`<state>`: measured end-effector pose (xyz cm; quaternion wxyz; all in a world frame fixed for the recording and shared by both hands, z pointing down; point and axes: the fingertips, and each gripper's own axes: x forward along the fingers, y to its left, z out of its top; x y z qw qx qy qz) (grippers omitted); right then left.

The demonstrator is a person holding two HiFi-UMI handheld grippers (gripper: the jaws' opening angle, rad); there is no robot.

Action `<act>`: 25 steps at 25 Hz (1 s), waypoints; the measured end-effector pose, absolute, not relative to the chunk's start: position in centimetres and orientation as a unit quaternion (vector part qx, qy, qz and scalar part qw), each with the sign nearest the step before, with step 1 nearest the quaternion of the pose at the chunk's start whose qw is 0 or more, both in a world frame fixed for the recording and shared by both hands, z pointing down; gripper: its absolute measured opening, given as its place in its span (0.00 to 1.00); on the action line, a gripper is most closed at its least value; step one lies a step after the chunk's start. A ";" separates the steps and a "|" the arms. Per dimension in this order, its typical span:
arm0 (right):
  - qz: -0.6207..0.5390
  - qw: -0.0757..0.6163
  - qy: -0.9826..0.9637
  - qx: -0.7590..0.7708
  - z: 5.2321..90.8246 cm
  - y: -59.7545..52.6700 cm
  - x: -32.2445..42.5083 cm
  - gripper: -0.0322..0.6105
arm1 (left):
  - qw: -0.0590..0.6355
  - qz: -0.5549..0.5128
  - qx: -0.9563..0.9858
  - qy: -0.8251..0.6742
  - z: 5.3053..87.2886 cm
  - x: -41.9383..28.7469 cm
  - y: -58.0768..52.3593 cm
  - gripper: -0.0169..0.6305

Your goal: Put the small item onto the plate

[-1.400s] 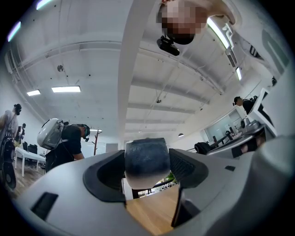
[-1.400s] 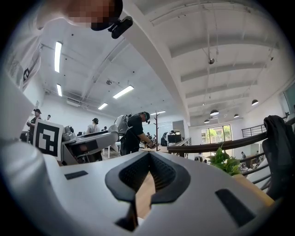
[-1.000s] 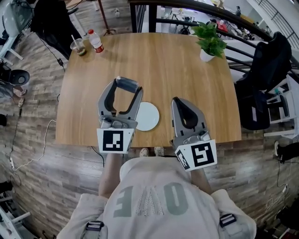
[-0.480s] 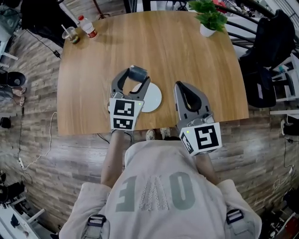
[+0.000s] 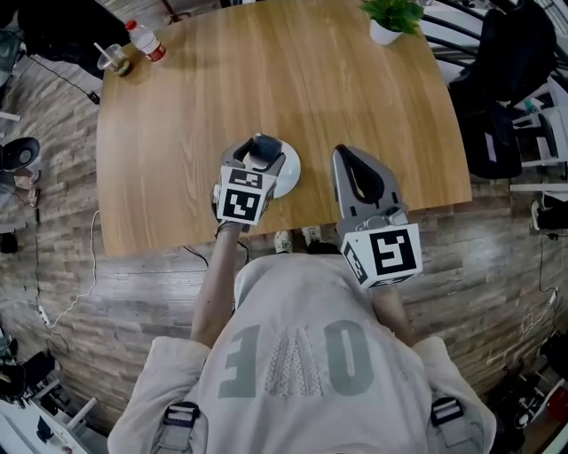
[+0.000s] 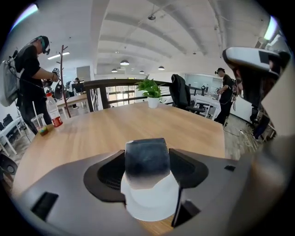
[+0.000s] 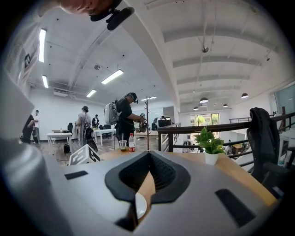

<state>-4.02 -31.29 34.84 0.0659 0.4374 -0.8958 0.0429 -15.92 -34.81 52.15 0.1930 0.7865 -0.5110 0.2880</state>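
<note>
The left gripper (image 5: 264, 152) was closed on the small item (image 6: 147, 159) – a dark, blocky piece with rounded edges, pinched from both sides between the jaws, which stood only as far apart as the item is wide. In the left gripper view the item sat directly over the white plate (image 6: 152, 205). Its lower edge ran into the white of the plate, so whether it touched the plate or hung just above it could not be told. From the head view the plate (image 5: 289, 174) lay near the front edge of the wooden table (image 5: 266, 80), with the gripper covering its left part. The right gripper (image 5: 343, 152) was just beside the plate on the right, over bare wood. Its jaws were together at the tips with nothing between them, and only a narrow slit behind the tips showed a sliver of table and plate rim. Each gripper carried a cube with black-and-white square markers, the left one (image 5: 242, 197) and the right one (image 5: 382, 254). For writing, the person's pale sweatshirt (image 5: 293, 355) bore large grey letters seen upside down – an "O" and an "E" could be made out, with a patterned shape between them. At the table's far left corner stood a bottle (image 5: 142, 39) with a red label whose print was too small to read, next to a cup (image 5: 114, 60) with a straw. A potted plant (image 5: 390, 16) stood at the far right.
</note>
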 end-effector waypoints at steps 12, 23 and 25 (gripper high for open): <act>0.072 0.091 -0.872 0.475 37.3 -30.2 -0.9 0.08 | 0.248 0.375 0.768 -0.456 58.4 -15.0 -33.7 0.50; 0.083 0.092 -0.857 0.500 37.7 -29.6 0.8 0.08 | 0.223 0.434 0.758 -0.433 60.7 -14.7 -33.4 0.47; 0.084 0.092 -0.856 0.502 37.8 -29.4 1.0 0.08 | 0.224 0.434 0.757 -0.434 60.9 -14.7 -33.3 0.47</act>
